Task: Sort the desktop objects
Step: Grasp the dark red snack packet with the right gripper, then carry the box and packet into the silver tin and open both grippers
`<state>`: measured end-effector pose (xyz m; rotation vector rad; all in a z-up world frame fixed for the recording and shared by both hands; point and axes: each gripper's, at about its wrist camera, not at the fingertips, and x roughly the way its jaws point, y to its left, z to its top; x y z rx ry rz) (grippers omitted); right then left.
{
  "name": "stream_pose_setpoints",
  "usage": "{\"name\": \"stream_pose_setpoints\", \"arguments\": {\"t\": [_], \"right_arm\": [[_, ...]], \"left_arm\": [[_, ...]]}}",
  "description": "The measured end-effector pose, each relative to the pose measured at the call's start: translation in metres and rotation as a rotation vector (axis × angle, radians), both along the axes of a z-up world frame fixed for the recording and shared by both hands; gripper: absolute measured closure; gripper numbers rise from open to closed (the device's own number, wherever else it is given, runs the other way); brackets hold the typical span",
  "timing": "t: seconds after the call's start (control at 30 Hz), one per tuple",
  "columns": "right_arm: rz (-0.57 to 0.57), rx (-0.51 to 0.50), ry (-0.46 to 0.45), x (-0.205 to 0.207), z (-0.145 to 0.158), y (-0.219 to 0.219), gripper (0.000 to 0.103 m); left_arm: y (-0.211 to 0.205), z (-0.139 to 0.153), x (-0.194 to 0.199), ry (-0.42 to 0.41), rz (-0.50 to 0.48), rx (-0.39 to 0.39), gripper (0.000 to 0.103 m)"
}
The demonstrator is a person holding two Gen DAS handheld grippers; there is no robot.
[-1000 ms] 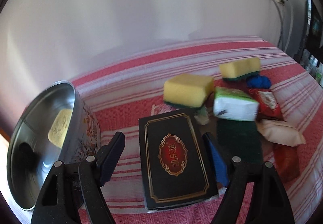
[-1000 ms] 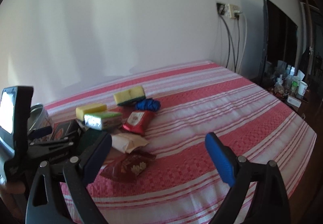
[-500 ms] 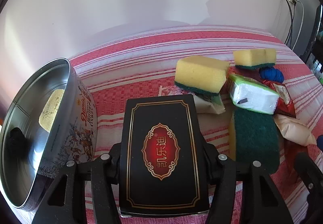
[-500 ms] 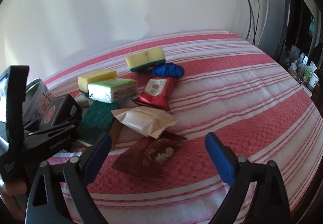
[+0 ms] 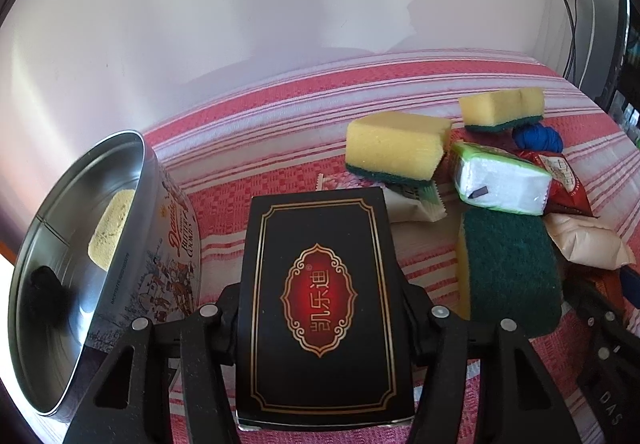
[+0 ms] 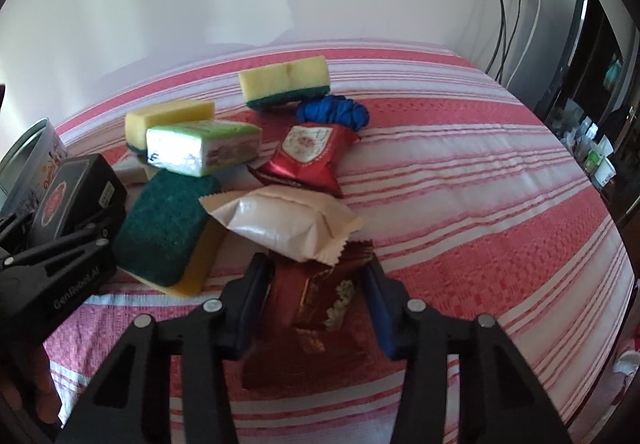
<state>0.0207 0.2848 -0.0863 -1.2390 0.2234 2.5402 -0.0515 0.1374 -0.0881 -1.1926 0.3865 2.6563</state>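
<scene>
- Two grippers are engaged with the pile at once; the views are taken in turn, left wrist first.
- Left wrist view: the left gripper [image 5: 324, 320] has its fingers pressed against both long sides of the black box [image 5: 322, 300], which sits between them just above the striped cloth [image 5: 280, 123].
- Risk — the box is smooth and rigid, and the grip sits toward its near end; a quick swing could let the far end droop or slide out.
- Risk: the box's far edge lies close to the white wrapper [image 5: 416, 203] and the yellow sponge [image 5: 394, 151]; lifting forward could drag them.
- Container: the cookie tin [image 5: 100, 256] stands open just left of the box. Inside it are a pale yellow sponge-like piece [image 5: 110, 230] and a dark object [image 5: 42, 292] too shadowed to identify.
- Right wrist view: the right gripper [image 6: 316, 304] has its fingers closed in on either side of the dark red snack packet [image 6: 316, 296]; firm contact cannot be confirmed, as the pads partly hide the packet's edges.
- Risk — the cream packet [image 6: 288, 224] overlaps the red packet's far end and may be pulled along or tipped off on lift.
- Risk: the packet is soft film; a pinch may crumple it and slip.
- The green scouring sponge [image 6: 164, 228] lies just beside the left gripper here; the two tools are near enough to collide.
</scene>
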Motion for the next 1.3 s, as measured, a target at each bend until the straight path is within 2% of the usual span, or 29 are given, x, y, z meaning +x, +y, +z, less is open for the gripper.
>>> {"name": "stream_pose_setpoints", "arguments": {"t": [0.33,0.57,0.87,1.1,1.3], "right_arm": [[-0.023,0.022,0.085,0.013,0.025,0.001,0.065],[-0.025,-0.022,0.166,0.031,0.038,0.003,0.065],[-0.043,-0.045,0.330,0.060,0.067,0.010,0.065],[0.001,-0.061,0.357,0.057,0.077,0.001,0.065],[0.059,-0.030,0.367,0.046,0.088,-0.026,0.065]], "left_arm": [[0.005,0.015,0.009,0.098,-0.054,0.051,0.043],[-0.005,0.034,0.024,0.168,-0.097,0.165,0.043],[-0.023,0.050,0.036,0.220,-0.141,0.288,0.043],[-0.035,0.059,0.048,0.239,-0.126,0.312,0.043],[-0.050,0.064,0.056,0.286,-0.103,0.276,0.043]]}}
